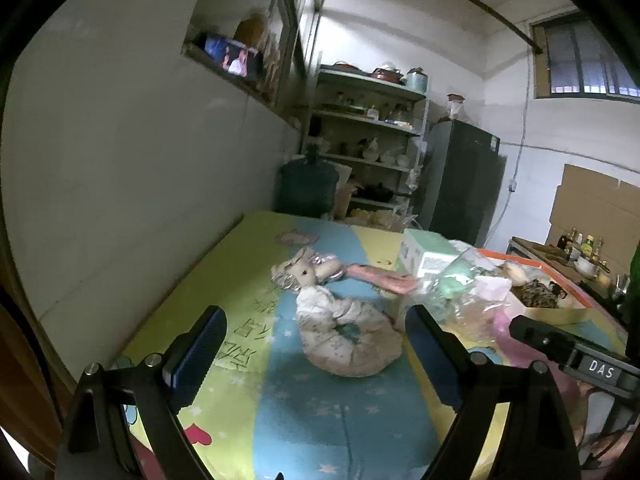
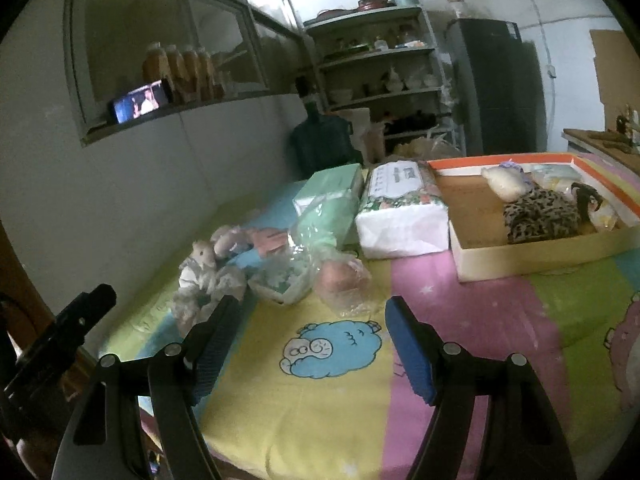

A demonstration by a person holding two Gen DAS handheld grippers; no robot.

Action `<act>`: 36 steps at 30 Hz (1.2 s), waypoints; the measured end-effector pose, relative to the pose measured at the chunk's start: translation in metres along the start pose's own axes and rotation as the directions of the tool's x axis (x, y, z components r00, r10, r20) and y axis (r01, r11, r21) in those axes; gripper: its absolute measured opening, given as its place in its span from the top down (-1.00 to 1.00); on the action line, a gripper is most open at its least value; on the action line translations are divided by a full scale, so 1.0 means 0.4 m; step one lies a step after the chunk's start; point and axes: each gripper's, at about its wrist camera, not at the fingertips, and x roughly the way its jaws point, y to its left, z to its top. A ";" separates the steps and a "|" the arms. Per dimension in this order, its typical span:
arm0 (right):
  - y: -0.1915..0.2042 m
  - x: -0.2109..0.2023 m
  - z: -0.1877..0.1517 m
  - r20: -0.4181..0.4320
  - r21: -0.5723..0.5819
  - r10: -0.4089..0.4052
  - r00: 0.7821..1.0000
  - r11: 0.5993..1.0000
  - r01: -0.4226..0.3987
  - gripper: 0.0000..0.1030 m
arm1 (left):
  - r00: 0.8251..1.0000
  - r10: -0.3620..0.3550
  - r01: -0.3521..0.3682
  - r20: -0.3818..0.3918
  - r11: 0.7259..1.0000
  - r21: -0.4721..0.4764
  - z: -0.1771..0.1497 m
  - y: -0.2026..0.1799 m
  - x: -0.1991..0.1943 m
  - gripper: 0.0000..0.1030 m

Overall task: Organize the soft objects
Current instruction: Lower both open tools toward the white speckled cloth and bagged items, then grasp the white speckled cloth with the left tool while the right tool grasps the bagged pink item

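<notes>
A grey plush rabbit doll (image 1: pixel 336 312) in a pale dress lies on the colourful mat, between and just beyond the fingers of my open, empty left gripper (image 1: pixel 312 340). It also shows in the right wrist view (image 2: pixel 204 276) at the left. My right gripper (image 2: pixel 308 332) is open and empty, a little short of two plastic-wrapped soft toys, a green one (image 2: pixel 288 276) and a pink one (image 2: pixel 344 280). A cardboard box (image 2: pixel 532 256) with an orange rim at the right holds a cream plush (image 2: pixel 506 182) and a leopard-print item (image 2: pixel 540 216).
A green tissue pack (image 2: pixel 332 188) and a floral tissue pack (image 2: pixel 400 208) stand behind the wrapped toys. The wall runs along the mat's left edge. A blue water jug (image 2: pixel 324 144), shelves and a dark fridge (image 2: pixel 496 84) stand beyond the table.
</notes>
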 end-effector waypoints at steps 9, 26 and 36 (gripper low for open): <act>-0.014 0.038 0.000 -0.018 0.016 0.007 1.000 1.000 -0.007 -0.48 | 0.994 0.013 -0.015 -0.110 1.000 -0.016 -0.017 0.029 0.116 -0.77; -0.084 0.082 0.017 -0.051 0.068 0.026 0.998 0.997 -0.022 -0.48 | 0.956 0.085 -0.077 -0.282 0.996 0.038 -0.012 0.006 0.282 -0.77; -0.064 0.126 0.036 -0.113 0.011 0.060 0.992 0.998 -0.059 -0.48 | 0.957 0.059 -0.046 -0.285 0.998 0.052 -0.028 0.006 0.287 0.31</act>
